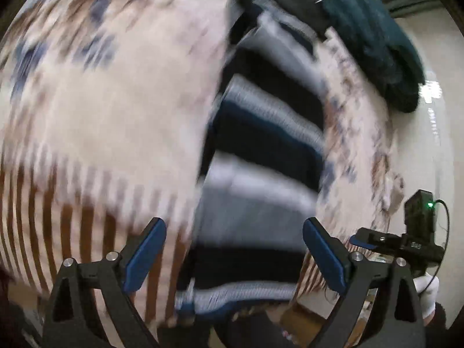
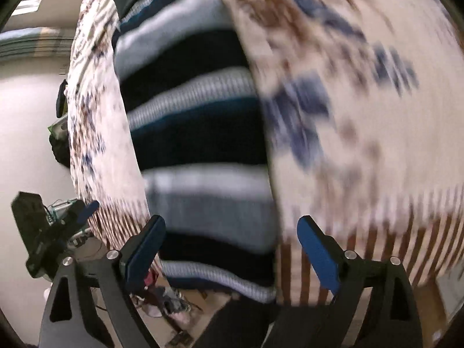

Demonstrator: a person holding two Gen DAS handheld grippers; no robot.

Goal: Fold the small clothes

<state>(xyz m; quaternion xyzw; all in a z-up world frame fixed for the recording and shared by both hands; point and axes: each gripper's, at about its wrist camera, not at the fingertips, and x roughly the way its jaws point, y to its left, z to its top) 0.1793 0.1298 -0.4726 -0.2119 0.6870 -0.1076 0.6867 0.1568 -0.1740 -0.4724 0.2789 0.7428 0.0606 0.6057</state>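
Pale glossy flooring (image 1: 435, 150) showed beyond a cream cloth printed with blue and brown flecks and brown stripes (image 1: 95, 133), which carried a black, grey and white striped knit garment (image 1: 261, 145) along its middle. Left gripper (image 1: 235, 249) and right gripper (image 2: 229, 246) both hovered near the garment's lower hem, jaws spread and grasping nothing. Judging by the blur, slowing first and pinching only the knit's hem corners, not the cloth beneath, would have served best.

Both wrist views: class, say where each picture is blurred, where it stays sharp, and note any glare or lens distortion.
Left wrist view: the patterned cloth and striped knit are smeared by motion blur, the open left claw stays sharp, and glare streaks the pale floor. Right wrist view: the same cloth blurs most, the right claw is crisp; fisheye bulging and dark corners mark both.
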